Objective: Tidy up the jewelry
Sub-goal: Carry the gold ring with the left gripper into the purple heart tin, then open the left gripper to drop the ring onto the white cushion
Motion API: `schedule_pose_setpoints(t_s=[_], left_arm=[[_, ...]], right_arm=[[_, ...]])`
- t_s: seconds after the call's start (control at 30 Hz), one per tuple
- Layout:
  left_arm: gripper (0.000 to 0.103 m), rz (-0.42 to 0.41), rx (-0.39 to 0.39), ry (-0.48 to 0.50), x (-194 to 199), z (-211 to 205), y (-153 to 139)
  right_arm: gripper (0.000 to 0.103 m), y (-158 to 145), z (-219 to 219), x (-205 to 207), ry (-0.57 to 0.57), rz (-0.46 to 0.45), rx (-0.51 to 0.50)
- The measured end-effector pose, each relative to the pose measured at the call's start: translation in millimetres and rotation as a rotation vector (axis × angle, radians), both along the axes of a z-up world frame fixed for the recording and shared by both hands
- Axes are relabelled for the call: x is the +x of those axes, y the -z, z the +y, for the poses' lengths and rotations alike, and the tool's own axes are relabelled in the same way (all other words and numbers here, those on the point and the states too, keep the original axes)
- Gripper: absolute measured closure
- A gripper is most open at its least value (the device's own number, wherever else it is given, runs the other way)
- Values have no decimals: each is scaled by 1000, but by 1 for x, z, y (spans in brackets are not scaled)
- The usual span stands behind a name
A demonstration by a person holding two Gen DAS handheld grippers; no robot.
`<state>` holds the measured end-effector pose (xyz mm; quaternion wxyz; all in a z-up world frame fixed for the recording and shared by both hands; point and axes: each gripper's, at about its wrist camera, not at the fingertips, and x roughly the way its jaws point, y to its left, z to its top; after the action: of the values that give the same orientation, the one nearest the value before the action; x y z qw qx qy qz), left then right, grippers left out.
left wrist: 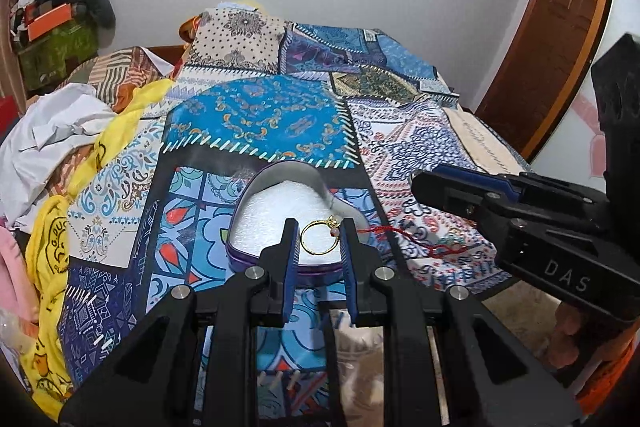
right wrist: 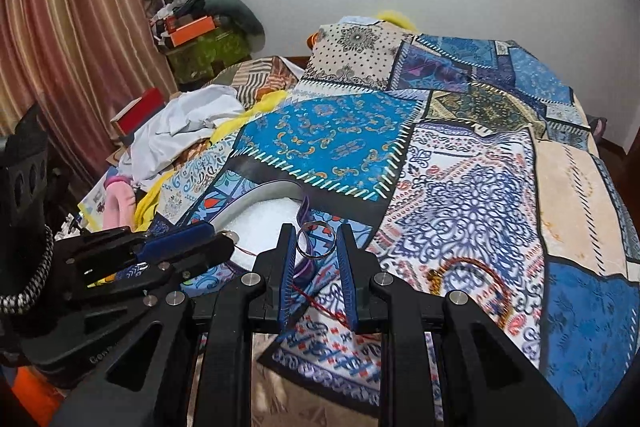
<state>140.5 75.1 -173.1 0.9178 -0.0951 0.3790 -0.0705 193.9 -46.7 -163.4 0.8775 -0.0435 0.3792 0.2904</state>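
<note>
Left wrist view: the left claw (left wrist: 319,241) pinches a gold ring (left wrist: 319,241) between its blue pads (left wrist: 293,257), the ring standing upright with a small bead at its upper right, against the right finger. Just beyond and below the fingertips sits an open heart-shaped box (left wrist: 280,187) with white foam lining, resting on the bed's patchwork cover (left wrist: 260,123). A red cord (left wrist: 404,237) runs off to the right of the right finger, over the box rim and onto the cover. The right claw (left wrist: 420,185) enters from the right of the left one, its tip level with the box's right side and apart from it.

In the right wrist view the right claw (right wrist: 316,243) holds a silver ring (right wrist: 316,239) between its fingertips, the band tilted and touching the left pad; whether the right pad touches it I cannot tell. The box (right wrist: 260,193) lies ahead and to the left of this claw, and the left claw (right wrist: 224,247) comes in from the left, its tip over the foam. A beaded bracelet (right wrist: 472,279) lies on the cover to the right of the right claw, near it. The red cord (right wrist: 320,303) passes under and between the fingers. Heaped clothes (right wrist: 184,127) lie far to the left.
</note>
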Motion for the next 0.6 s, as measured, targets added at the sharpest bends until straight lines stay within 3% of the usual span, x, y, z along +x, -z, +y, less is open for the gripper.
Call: schedule_pose_setpoints(t_s=[0.43,0.6], left_arm=[[84,41,-6,19,18,8,16],[84,28,59,10,18,7,12]], right_arm=[[84,11,26,18,-56,47,-22],[84,12,32,23,-68,55,-29]])
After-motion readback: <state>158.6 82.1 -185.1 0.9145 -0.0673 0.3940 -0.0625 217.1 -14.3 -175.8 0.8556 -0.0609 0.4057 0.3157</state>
